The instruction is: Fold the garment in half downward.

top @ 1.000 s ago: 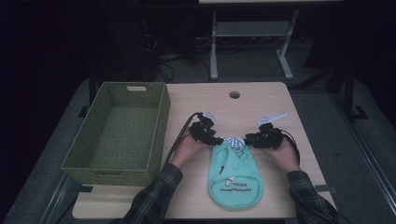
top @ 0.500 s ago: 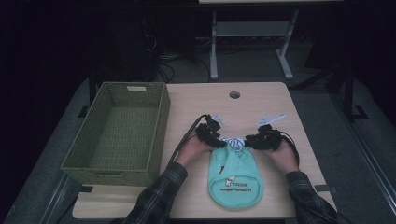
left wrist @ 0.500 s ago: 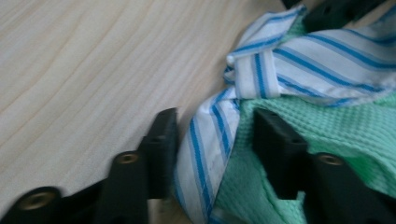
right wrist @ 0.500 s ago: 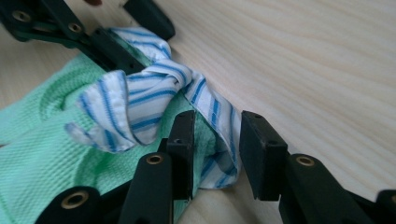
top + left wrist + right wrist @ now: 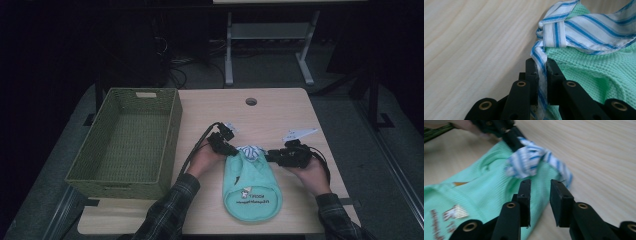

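Lying near the front edge of the table (image 5: 280,112), the mint-green bag (image 5: 252,187) has its gathered mouth pointing away from the person, and the blue-and-white striped cord (image 5: 250,151) bunches at that mouth. In the high view the room is dim, so the knot in the cord is hard to make out, and the print on the bag is too small to read. The left gripper (image 5: 542,68) has its jaws closed on a strand of the striped cord; where the strand runs below the jaws is cut off at the bottom of the left gripper view. The right gripper (image 5: 540,187) hovers just beside the bag's mouth with its jaws parted and nothing between them; its view is blurred, and the left hand there is cropped at the top edge. The green woven basket (image 5: 125,140) stands at the left of the table, well apart from the bag.

Compared with a second ago, the left gripper has moved in from beside the bag's mouth to the cord itself, and the striped bunch now shows more plainly between the two grippers. The bag and basket have stayed where they were.
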Demonstrator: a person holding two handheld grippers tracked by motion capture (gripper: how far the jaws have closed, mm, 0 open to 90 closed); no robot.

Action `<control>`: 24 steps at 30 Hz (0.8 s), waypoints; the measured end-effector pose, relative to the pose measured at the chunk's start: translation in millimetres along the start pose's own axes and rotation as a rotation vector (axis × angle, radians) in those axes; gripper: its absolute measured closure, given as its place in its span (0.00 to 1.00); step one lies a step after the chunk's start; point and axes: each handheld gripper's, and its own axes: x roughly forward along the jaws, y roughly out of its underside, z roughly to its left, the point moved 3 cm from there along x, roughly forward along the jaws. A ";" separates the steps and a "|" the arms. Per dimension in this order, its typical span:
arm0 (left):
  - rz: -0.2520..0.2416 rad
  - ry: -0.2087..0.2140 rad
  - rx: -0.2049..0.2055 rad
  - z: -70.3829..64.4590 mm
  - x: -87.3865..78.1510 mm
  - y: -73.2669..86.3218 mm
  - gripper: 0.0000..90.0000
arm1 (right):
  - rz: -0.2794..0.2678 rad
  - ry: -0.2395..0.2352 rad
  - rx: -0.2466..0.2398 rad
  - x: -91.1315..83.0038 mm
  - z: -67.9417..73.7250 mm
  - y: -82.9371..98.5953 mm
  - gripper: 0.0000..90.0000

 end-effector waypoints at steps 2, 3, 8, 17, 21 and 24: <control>-0.011 -0.012 -0.015 2.4 -2.1 -0.1 0.91 | -0.001 -0.015 -0.006 -1.6 7.1 0.5 0.82; -0.013 -0.015 -0.011 3.8 -3.9 -0.2 0.91 | -0.002 -0.023 -0.012 -1.7 11.5 0.4 0.84; -0.047 -0.033 -0.029 5.4 -13.5 -2.7 0.91 | 0.000 -0.049 -0.057 2.0 25.5 -1.3 0.99; -0.099 -0.056 -0.011 0.7 -30.9 -8.8 0.91 | 0.001 -0.085 -0.085 22.5 42.6 -9.8 1.00; -0.114 -0.058 0.002 -3.0 -37.1 -11.8 0.91 | 0.022 -0.088 -0.083 38.1 46.7 -11.1 1.00; -0.130 -0.063 0.009 -5.4 -42.4 -13.1 0.91 | 0.048 -0.076 -0.086 48.6 45.2 -8.7 1.00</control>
